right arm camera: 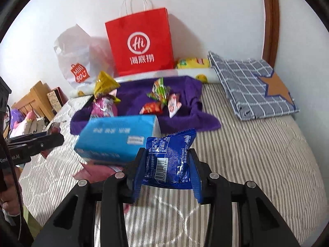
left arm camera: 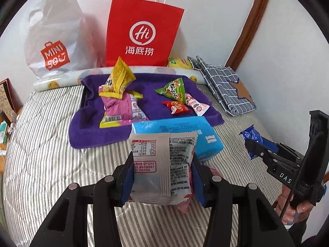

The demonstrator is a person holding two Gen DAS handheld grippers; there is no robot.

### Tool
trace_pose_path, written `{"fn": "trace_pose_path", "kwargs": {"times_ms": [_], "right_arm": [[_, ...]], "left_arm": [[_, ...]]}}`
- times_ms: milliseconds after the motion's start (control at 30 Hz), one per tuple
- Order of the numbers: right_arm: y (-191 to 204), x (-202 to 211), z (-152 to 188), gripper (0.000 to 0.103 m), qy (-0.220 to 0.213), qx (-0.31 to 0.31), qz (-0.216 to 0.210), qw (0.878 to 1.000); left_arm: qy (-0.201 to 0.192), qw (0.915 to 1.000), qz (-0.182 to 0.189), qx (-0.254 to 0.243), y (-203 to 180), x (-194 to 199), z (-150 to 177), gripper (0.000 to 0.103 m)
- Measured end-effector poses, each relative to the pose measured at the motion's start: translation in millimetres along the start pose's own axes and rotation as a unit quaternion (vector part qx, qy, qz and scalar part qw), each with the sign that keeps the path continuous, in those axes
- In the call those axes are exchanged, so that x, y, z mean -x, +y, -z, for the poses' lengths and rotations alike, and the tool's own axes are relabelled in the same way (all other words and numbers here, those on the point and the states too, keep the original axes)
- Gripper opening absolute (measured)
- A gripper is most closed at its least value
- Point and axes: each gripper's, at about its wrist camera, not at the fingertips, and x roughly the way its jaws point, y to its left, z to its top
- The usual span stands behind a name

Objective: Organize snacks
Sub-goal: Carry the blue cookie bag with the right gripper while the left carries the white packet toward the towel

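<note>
My left gripper is shut on a silver snack packet, held above the striped bed. My right gripper is shut on a blue snack packet; it also shows at the right of the left wrist view. A purple towel lies ahead with several snacks on it: a yellow packet, a pink packet, a green packet, a red packet and a white-pink packet. A light blue tissue pack lies at the towel's near edge.
A red paper bag and a white Miniso plastic bag stand against the wall. A folded checked cloth lies at the right. A yellow pack sits behind the towel. A wooden bedside and clutter are at the left.
</note>
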Motion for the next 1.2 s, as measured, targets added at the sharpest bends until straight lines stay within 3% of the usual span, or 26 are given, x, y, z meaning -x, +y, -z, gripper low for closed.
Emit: {"fn": "trace_pose_path", "kwargs": {"times_ms": [533,1200], "right_arm": [[19.5,5.5,-25.8,0.04,-0.019,0.008,0.003,1.0],[24.4,-15.8,-82.8,0.04,-0.044,0.001,0.012,0.999]], "left_arm": [[-0.017,0.9998,-0.003,0.004,6.2,8.4,-15.3,0.047],[-0.039,0.9986,-0.035,0.005,30.7,4.0,-63.0,0.047]]}}
